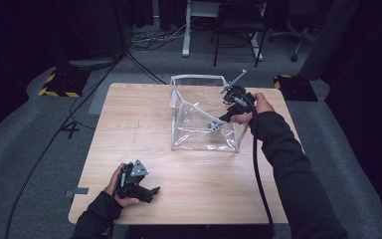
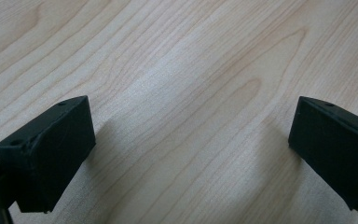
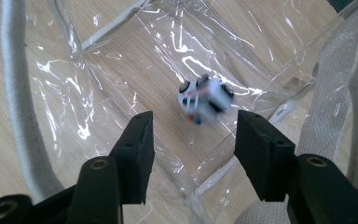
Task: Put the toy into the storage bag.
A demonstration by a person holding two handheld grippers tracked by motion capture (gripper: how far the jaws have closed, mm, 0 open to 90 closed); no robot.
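Observation:
A clear plastic bag (image 1: 202,133) with white fabric trim stands open on the wooden table (image 1: 144,124), right of centre. My right gripper (image 1: 223,119) reaches into its mouth from the right. In the right gripper view, the right gripper (image 3: 193,149) is open, and a small white toy car (image 3: 205,100) appears blurred just beyond the jaws, over the bag's clear floor (image 3: 121,60). I cannot tell whether the car rests on that floor. My left gripper (image 1: 154,190) lies low at the table's front left. In its own view the left gripper (image 2: 191,149) is open over bare wood.
The bag's white trim (image 3: 16,93) runs along both sides of the right jaws. Beyond the table are a desk frame (image 1: 186,30), a chair (image 1: 238,30), floor cables (image 1: 54,139) and yellow-black striped bases (image 1: 59,84).

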